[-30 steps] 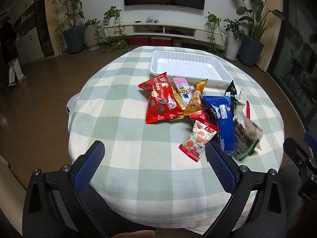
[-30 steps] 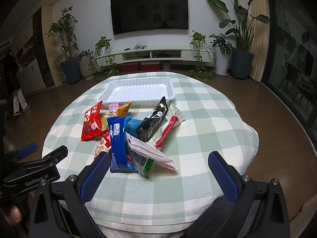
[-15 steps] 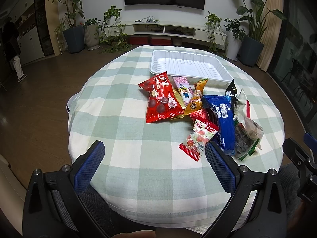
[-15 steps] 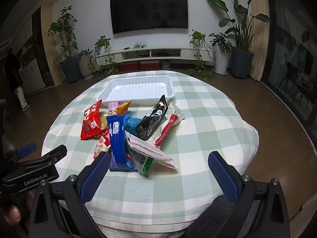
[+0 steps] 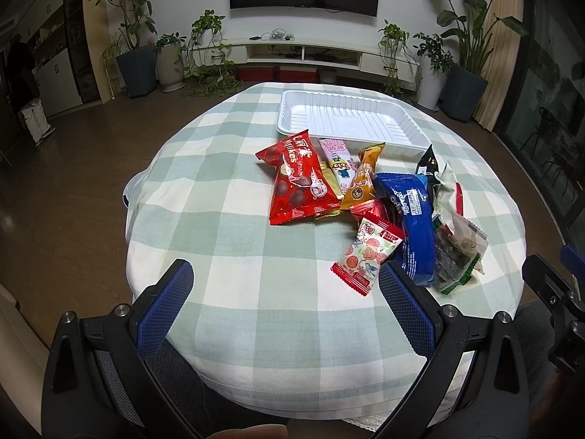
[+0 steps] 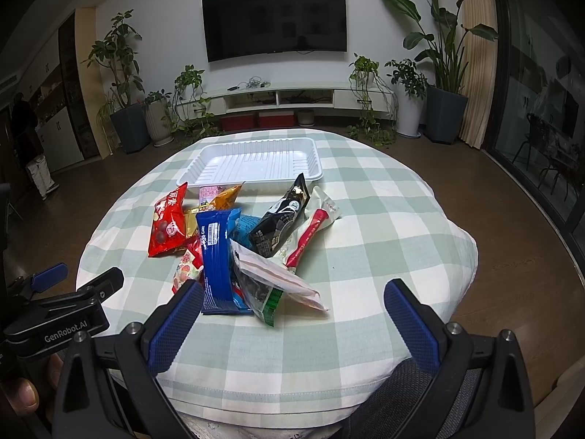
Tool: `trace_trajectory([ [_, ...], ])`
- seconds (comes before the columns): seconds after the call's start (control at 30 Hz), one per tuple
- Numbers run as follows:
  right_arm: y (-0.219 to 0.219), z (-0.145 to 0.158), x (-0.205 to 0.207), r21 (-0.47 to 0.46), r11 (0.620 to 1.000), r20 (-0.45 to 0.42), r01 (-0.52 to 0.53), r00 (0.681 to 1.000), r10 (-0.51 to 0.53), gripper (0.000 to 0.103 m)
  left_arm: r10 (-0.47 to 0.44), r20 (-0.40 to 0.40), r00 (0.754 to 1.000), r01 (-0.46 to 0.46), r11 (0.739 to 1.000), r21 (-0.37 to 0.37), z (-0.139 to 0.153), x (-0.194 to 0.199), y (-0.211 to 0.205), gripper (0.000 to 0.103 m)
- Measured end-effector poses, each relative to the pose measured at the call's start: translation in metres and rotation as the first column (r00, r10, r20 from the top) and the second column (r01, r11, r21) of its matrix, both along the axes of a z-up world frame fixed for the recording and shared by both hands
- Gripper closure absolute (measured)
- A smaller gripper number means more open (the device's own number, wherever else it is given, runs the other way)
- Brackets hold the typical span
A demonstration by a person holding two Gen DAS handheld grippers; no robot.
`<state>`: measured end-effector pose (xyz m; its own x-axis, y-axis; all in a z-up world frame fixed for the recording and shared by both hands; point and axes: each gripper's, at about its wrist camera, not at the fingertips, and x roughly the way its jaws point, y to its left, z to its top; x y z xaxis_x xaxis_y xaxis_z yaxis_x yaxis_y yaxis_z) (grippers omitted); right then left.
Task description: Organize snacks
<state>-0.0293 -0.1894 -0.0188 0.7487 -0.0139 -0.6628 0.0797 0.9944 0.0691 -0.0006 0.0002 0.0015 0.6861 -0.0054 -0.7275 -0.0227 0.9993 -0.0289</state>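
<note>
both tongs, left [image 5: 285,292] and right [image 6: 290,311], are spread wide and hold nothing. the snacks [image 6: 234,241] lie piled on the counter [image 6: 384,219], just beside the white tray [image 6: 256,161]. pick one top bag, pinch its edge gently.

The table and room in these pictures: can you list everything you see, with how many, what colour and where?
tray: 1, white, empty, far side of the table
snack packets: about ten, red, pink, orange, blue, black, white and clear, piled just in front of the tray
tablecloth: 1, green and white check, covering the round table
television: 1, black, on the far wall
potted plants: several, green, along the far wall
low shelf: 1, white, under the television
person: 1, dark top, standing far left
left gripper: 1, black with blue pads, open, empty
right gripper: 1, same, open, empty
</note>
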Motion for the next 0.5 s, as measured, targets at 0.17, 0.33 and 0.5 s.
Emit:
trace_trajectory([
  [0.17, 0.0, -0.0002, 0.0001, 0.0, 1.0, -0.001, 0.0, 1.0, 0.0, 0.002, 0.0, -0.001, 1.0, 0.0, 1.0, 0.001, -0.0014, -0.0001, -0.0005, 0.0],
  [0.33, 0.0003, -0.0015, 0.0008, 0.0, 1.0, -0.002, 0.0, 1.0, 0.0, 0.002, 0.001, -0.003, 1.0, -0.001, 1.0, 0.001, -0.0054, -0.0012, -0.0003, 0.0],
  [0.5, 0.0005, -0.002, 0.0013, 0.0, 1.0, -0.004, 0.0, 1.0, 0.0, 0.002, 0.001, -0.004, 1.0, -0.001, 1.0, 0.001, -0.0094, -0.0018, 0.0007, 0.0],
])
